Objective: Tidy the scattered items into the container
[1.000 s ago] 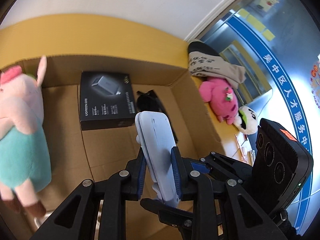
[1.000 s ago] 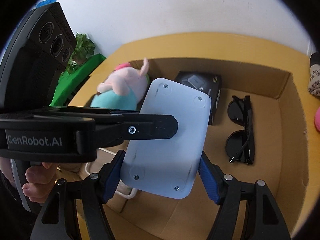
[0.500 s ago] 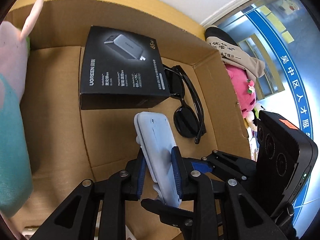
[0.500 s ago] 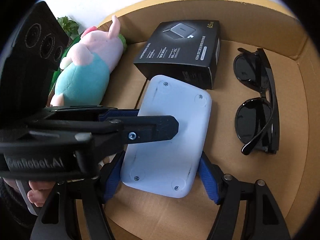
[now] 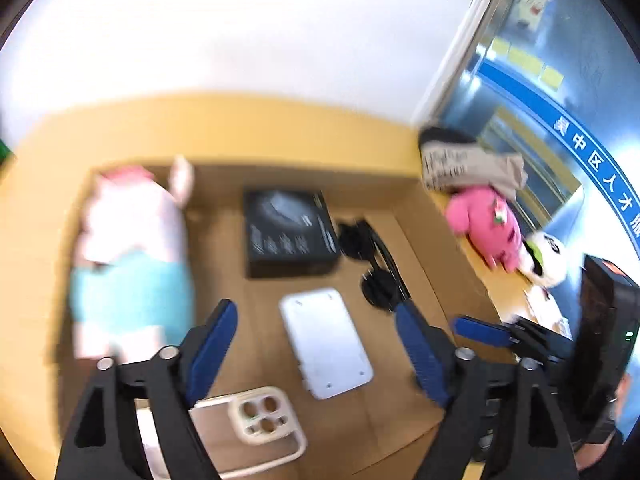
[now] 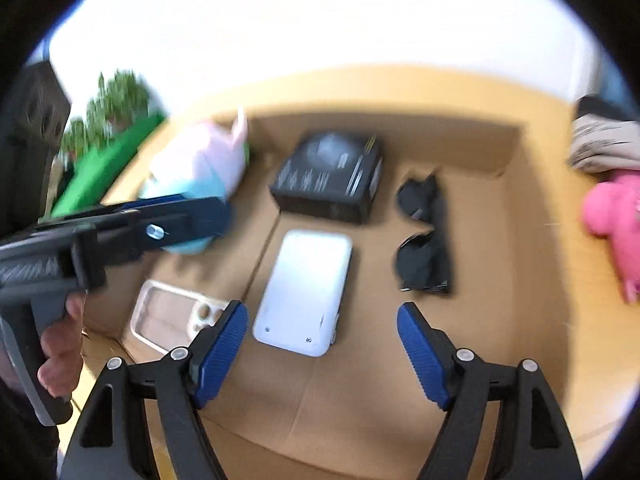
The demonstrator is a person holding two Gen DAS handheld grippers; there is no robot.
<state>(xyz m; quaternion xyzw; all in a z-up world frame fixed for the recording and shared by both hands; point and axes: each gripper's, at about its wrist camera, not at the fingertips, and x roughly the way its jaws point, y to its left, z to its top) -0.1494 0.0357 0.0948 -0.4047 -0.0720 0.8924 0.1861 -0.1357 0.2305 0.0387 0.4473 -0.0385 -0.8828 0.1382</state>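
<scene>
A white power bank (image 5: 326,340) (image 6: 304,290) lies flat on the floor of the cardboard box (image 5: 224,132) (image 6: 532,216), free of both grippers. My left gripper (image 5: 316,344) hovers above it, jaws opening wide, nothing between the pads. My right gripper (image 6: 322,348) hangs over the power bank's near end, jaws also opening, nothing gripped. In the box lie a plush pig (image 5: 132,264) (image 6: 200,172), a black carton (image 5: 288,232) (image 6: 330,176), black sunglasses (image 5: 372,256) (image 6: 426,240) and a beige phone case (image 5: 248,428) (image 6: 172,320).
Outside the box at the right lie a pink plush toy (image 5: 486,228) (image 6: 616,224), a white plush (image 5: 548,258) and folded beige cloth (image 5: 472,164) (image 6: 604,144). A green plant (image 6: 108,136) stands at the left. A hand (image 6: 60,344) holds the left gripper's handle.
Both grippers let go of the white power bank, which now lies flat on the box floor. Both pulled back and up, so more of the box shows.
</scene>
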